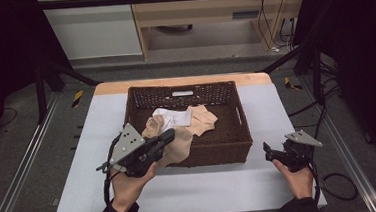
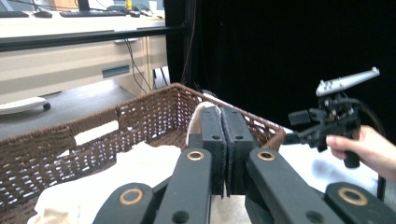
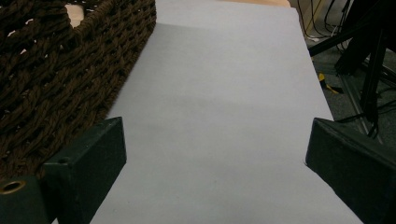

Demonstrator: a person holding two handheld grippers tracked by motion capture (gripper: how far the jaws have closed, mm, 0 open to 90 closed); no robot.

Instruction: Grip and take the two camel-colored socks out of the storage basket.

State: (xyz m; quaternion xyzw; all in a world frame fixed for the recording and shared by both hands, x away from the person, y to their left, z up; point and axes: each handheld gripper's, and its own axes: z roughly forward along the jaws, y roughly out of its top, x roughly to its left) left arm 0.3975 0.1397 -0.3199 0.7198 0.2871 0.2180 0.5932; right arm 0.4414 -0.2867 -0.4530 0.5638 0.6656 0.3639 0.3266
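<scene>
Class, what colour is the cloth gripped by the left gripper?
Beige cloth, pinched in the left gripper; clearest in the high view.

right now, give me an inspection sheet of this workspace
surface: pale mat on table, wooden edge at the far side
job's things: brown wicker basket holding beige cloth, white cloth and another beige piece
clutter: nothing seen
grippers: left tool shut on the beige cloth at the basket's near-left corner; right tool open, low over bare mat right of the basket
cables: one trails from each tool; more on the floor at right
surroundings: dark frame, wooden desk beyond
</scene>
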